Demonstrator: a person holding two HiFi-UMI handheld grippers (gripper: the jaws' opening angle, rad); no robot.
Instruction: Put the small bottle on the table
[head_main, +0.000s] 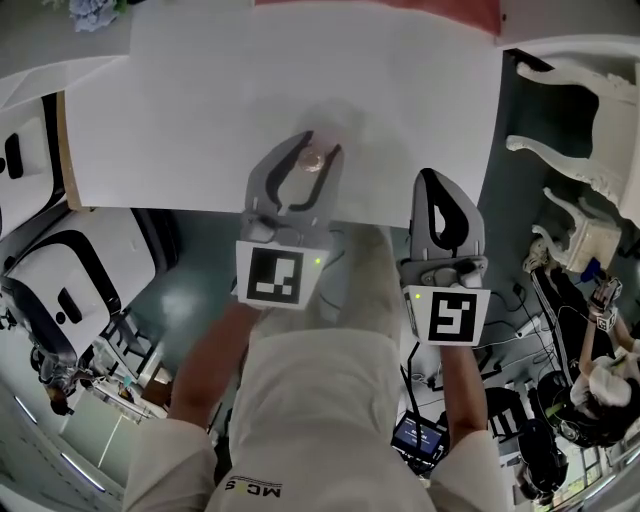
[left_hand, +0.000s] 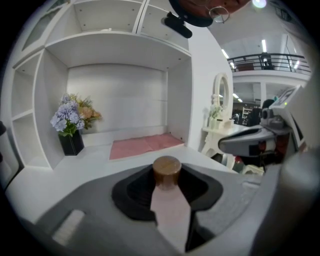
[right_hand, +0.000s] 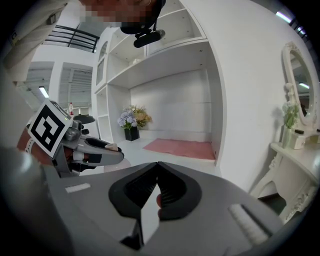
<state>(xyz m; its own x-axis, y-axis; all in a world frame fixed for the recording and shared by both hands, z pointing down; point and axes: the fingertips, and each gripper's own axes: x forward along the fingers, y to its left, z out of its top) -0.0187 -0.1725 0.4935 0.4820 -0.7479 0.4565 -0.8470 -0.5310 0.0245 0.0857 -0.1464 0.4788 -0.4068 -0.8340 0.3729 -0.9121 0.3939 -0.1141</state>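
The small bottle (head_main: 313, 158) has a brown round cap and a pale pink body (left_hand: 170, 210). It sits between the jaws of my left gripper (head_main: 312, 150), which is shut on it over the white table (head_main: 180, 110), close to the table's front edge. In the left gripper view the cap (left_hand: 166, 170) stands out between the dark pads. My right gripper (head_main: 433, 180) hovers to the right at the front edge. Its jaws meet at the tips (right_hand: 157, 165) with nothing between them. The left gripper (right_hand: 95, 150) also shows at the left of the right gripper view.
A pink cloth (left_hand: 142, 146) lies at the back of the table under white shelves. A dark vase of flowers (left_hand: 71, 125) stands at the back left. A white ornate chair (head_main: 580, 130) stands to the right of the table. White seats (head_main: 60, 280) stand to the left.
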